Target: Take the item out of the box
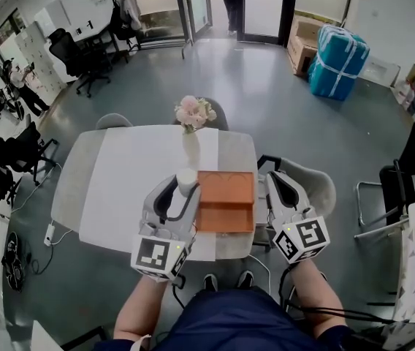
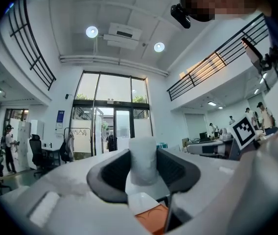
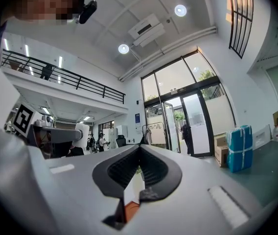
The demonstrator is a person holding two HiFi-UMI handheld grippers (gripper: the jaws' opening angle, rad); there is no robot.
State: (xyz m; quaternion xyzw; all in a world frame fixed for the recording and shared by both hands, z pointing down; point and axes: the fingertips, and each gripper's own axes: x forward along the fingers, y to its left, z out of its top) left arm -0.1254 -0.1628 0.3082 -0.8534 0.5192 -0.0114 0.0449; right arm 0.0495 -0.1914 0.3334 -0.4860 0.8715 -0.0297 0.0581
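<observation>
An orange box [image 1: 225, 199] lies open on the table [image 1: 83, 174], just in front of me. My left gripper [image 1: 183, 187] hovers at the box's left edge, tilted upward, shut on a white cylindrical item [image 1: 186, 179]. In the left gripper view the white item [image 2: 143, 160] stands upright between the dark pads [image 2: 112, 173], with a corner of the orange box [image 2: 151, 220] below. My right gripper [image 1: 274, 183] is held to the right of the box, also tilted upward. Its jaws [image 3: 140, 150] meet at the tips with nothing between them.
A white runner [image 1: 131, 189] covers the table's left half. A vase of pink flowers [image 1: 194, 117] stands at the far edge behind the box. A grey chair [image 1: 317, 185] sits right of the table, and black office chairs [image 1: 83, 57] stand further off on the grey floor.
</observation>
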